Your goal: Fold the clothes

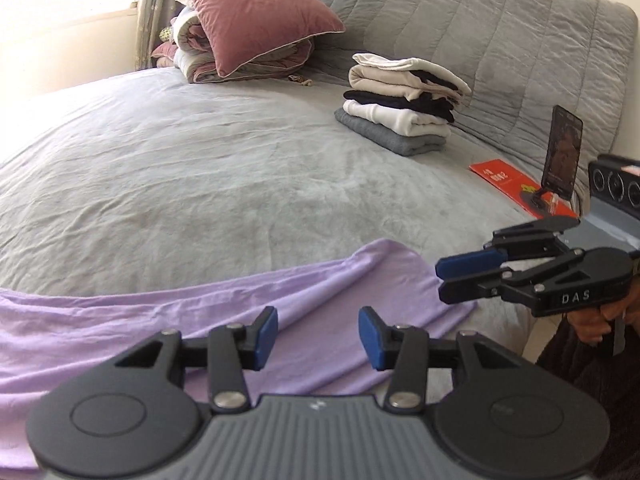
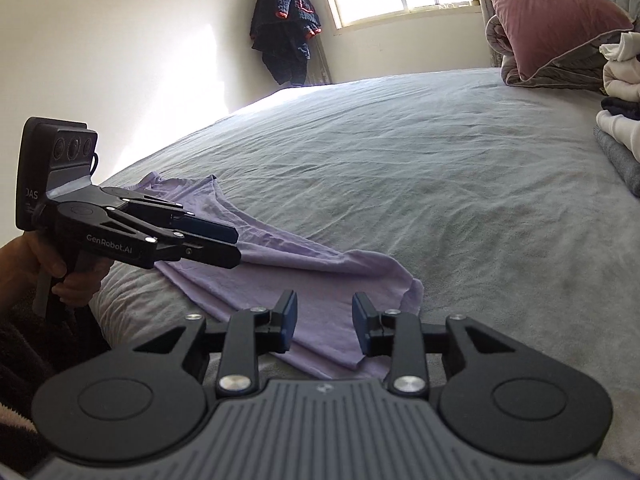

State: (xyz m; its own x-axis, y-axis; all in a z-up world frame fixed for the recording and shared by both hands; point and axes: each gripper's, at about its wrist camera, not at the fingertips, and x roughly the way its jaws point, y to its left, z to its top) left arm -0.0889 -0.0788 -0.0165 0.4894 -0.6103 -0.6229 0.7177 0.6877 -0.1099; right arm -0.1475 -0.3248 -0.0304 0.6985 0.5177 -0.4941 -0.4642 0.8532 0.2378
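Observation:
A lilac garment [image 1: 192, 320] lies flat and partly creased along the near edge of the grey bed [image 1: 200, 168]. My left gripper [image 1: 318, 338] hovers just over its middle, open, with nothing between the blue pads. My right gripper [image 1: 442, 280] comes in from the right beside the garment's right end, held by a hand. In the right wrist view the right gripper [image 2: 325, 325] is open over the lilac garment [image 2: 320, 284] near its corner. The left gripper [image 2: 239, 247] sits farther left above the cloth.
A stack of folded clothes [image 1: 400, 112] stands at the far right of the bed. A pink pillow [image 1: 256, 16] rests on rolled bedding at the head. A phone on a stand [image 1: 562, 156] and a red booklet [image 1: 516, 188] sit at the right edge. A dark jacket [image 2: 286, 28] hangs by the window.

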